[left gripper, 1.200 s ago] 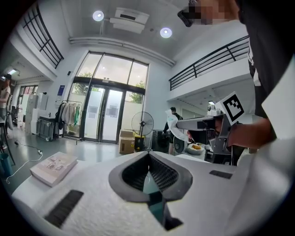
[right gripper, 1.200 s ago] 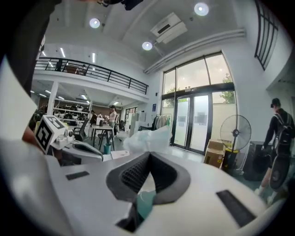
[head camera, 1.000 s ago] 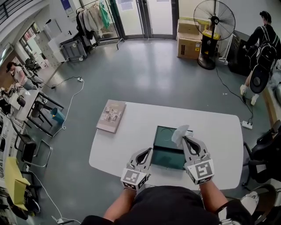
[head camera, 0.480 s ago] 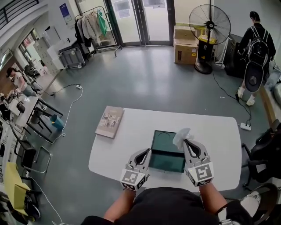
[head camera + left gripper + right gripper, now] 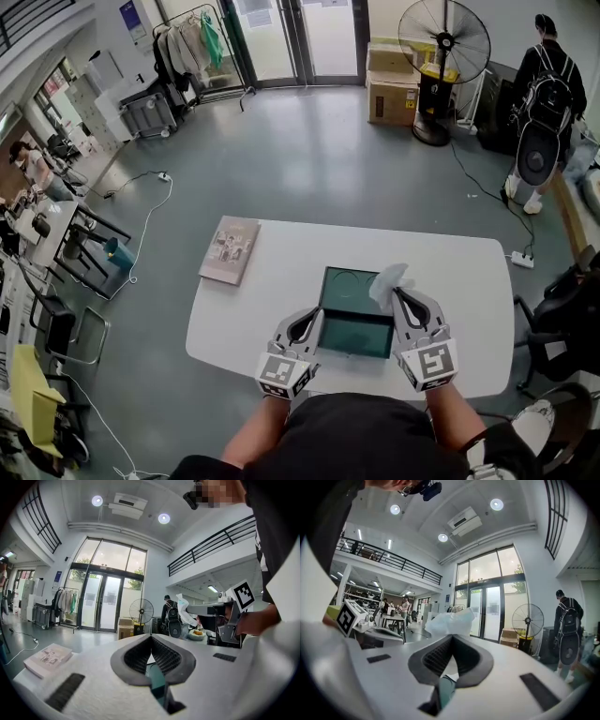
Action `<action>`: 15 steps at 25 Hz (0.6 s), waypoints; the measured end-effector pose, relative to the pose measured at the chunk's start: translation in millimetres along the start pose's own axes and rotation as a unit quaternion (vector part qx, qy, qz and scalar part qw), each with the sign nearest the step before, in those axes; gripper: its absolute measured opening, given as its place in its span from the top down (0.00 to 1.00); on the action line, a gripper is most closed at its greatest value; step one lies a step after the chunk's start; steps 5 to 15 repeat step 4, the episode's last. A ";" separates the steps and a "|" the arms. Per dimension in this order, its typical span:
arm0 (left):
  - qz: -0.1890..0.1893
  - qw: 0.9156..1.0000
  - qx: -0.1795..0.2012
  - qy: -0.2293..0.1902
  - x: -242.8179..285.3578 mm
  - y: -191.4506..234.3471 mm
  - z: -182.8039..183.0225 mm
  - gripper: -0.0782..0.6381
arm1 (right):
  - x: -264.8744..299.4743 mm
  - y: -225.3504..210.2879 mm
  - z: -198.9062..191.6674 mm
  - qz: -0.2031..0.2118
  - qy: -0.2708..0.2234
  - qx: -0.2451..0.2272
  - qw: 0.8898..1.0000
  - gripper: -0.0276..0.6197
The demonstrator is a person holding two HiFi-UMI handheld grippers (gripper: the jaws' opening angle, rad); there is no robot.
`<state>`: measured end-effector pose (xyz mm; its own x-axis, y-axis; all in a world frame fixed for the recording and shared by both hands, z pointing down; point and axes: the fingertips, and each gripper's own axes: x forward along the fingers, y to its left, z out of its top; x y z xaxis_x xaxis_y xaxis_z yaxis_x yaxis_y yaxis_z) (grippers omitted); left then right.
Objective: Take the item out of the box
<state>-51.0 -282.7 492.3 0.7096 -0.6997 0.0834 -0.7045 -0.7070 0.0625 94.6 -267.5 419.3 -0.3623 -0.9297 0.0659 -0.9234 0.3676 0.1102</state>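
While the right gripper (image 5: 397,292) pinches the crumpled white item (image 5: 387,279) between its tips, that item hangs in the air over the far right corner of the open green box (image 5: 356,336), lifted clear of its walls. The right gripper view shows the jaws closed on the item's lower edge, with the rest of it bunched above the tips. The left gripper (image 5: 317,317) has its jaws pressed together with nothing between them. Its tips are just beside the box's left wall; whether they touch it cannot be told. The box stands on the white table (image 5: 281,291) in front of the person. The book (image 5: 230,249) lies flat left of the box, apart from it.
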 end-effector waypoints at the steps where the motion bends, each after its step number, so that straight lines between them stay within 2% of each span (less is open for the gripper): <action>1: 0.000 1.000 0.000 0.000 0.8 -1.4 -0.5 0.87 | -0.7 -1.3 -0.6 0.000 0.000 0.000 1.000 0.95; 15: 0.000 1.000 0.000 0.001 3.0 -4.3 -1.5 0.87 | -2.1 -4.2 -2.8 0.000 0.004 -0.001 1.000 0.95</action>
